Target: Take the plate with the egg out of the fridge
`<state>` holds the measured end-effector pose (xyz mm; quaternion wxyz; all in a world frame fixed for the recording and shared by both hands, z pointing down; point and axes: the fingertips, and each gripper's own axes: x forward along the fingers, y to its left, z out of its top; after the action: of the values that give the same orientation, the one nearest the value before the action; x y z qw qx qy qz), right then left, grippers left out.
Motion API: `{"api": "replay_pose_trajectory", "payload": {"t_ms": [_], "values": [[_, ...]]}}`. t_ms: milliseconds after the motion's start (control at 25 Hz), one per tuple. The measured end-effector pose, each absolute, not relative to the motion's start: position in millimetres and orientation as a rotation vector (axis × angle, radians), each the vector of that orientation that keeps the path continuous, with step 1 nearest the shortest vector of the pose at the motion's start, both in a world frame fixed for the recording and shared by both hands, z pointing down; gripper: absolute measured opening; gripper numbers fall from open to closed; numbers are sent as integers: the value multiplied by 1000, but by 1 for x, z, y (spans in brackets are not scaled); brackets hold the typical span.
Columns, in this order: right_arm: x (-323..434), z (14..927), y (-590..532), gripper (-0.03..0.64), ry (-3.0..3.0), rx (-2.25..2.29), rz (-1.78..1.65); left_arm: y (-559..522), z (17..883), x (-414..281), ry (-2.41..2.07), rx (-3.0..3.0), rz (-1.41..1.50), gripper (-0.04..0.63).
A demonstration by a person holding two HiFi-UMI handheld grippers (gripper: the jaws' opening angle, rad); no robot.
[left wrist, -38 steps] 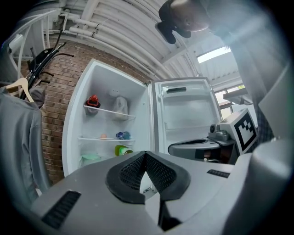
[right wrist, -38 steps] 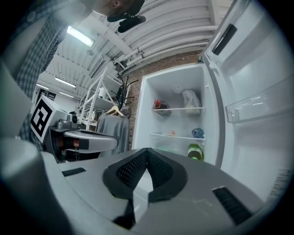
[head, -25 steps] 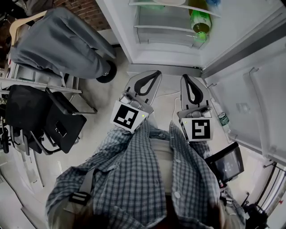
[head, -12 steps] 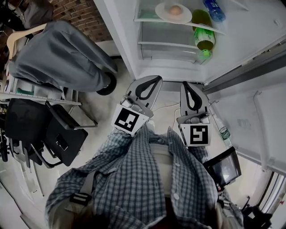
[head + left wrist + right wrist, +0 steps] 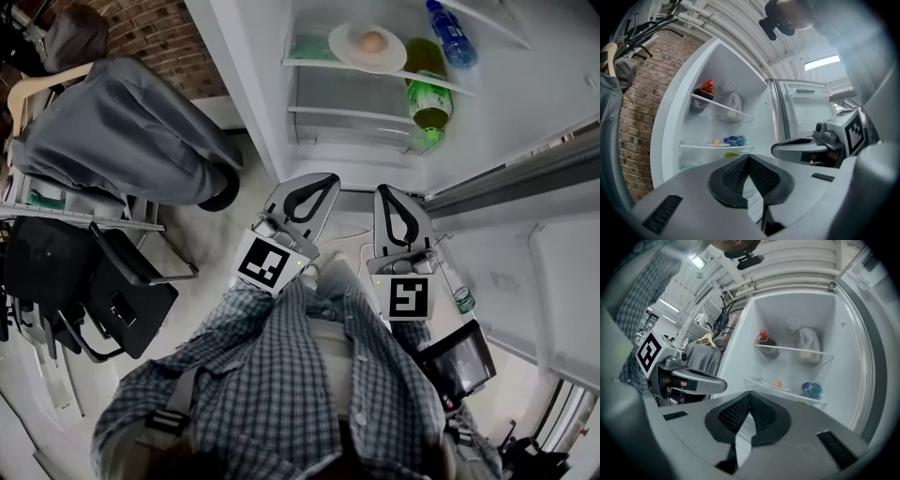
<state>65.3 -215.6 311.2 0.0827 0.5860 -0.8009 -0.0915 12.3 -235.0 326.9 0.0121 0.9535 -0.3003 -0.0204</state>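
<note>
Plate [image 5: 345, 52] with the egg [image 5: 372, 41] sits on a glass shelf inside the open fridge [image 5: 525, 84], just beside a blue bottle [image 5: 448, 28] and near a green bottle [image 5: 427, 94]. The shelf above carries a red-capped dark bottle [image 5: 765, 342] and a white bag [image 5: 806, 350]. The left gripper [image 5: 322, 178] and right gripper [image 5: 384, 189] hang side by side low before the fridge, well apart from the plate, each clenched on nothing. This is likely a ready pose ahead of the reach.
</note>
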Motion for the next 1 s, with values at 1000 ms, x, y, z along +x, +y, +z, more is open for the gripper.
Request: {"api": "replay_pose_trajectory", "payload": {"t_ms": [1000], "values": [[86, 294, -365, 6, -2096, 1403, -653, -332, 303, 31, -1166, 2923, -132, 6]]}}
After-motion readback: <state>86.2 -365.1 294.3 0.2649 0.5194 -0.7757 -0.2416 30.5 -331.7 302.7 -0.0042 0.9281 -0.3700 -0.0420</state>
